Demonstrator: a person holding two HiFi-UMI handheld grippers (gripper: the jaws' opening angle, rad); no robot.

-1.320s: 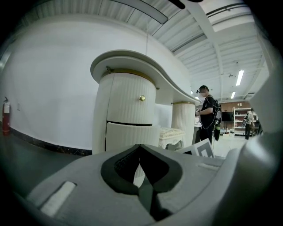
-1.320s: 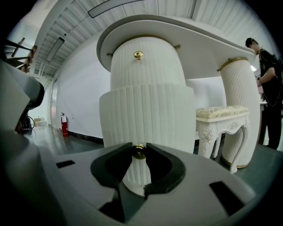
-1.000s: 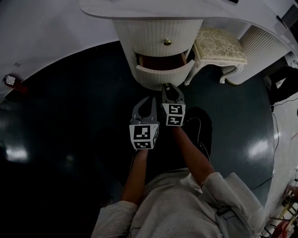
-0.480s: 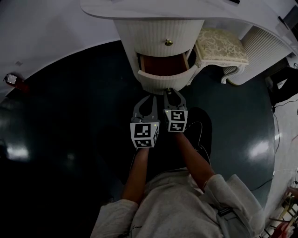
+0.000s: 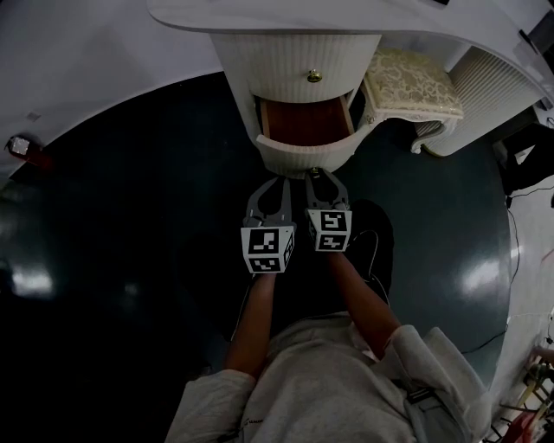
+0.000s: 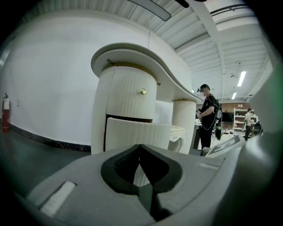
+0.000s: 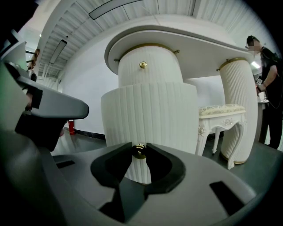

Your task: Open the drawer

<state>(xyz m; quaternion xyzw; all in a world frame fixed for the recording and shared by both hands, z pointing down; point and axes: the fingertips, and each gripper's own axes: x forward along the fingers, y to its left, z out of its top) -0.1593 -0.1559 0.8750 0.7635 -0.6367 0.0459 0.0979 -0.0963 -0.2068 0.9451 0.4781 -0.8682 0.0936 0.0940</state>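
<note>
A dark, glossy floor fills most of the head view, and a white wall curves across the upper left of the frame. Along the top edge runs the curved white top of a dressing table. It rests on a ribbed, rounded pedestal at upper centre.

The drawer, the lower of two in that pedestal, stands pulled out toward the bottom of the frame. Its reddish-brown inside lies open to view behind the ribbed front. To the right of the pedestal stands a cream stool with a patterned seat.

The person's grey-clad torso takes up the lower centre, with both arms reaching up the frame.

The two grippers sit side by side just below the drawer front. The left gripper hangs just short of the drawer, its jaw tips brought together with nothing between them. The right gripper meets the drawer front. In the right gripper view its jaws are clamped on the drawer's small brass knob.

A second brass knob sits on the closed upper drawer. In the left gripper view another person stands in the right background, and a red fire extinguisher stands at the far left edge.
</note>
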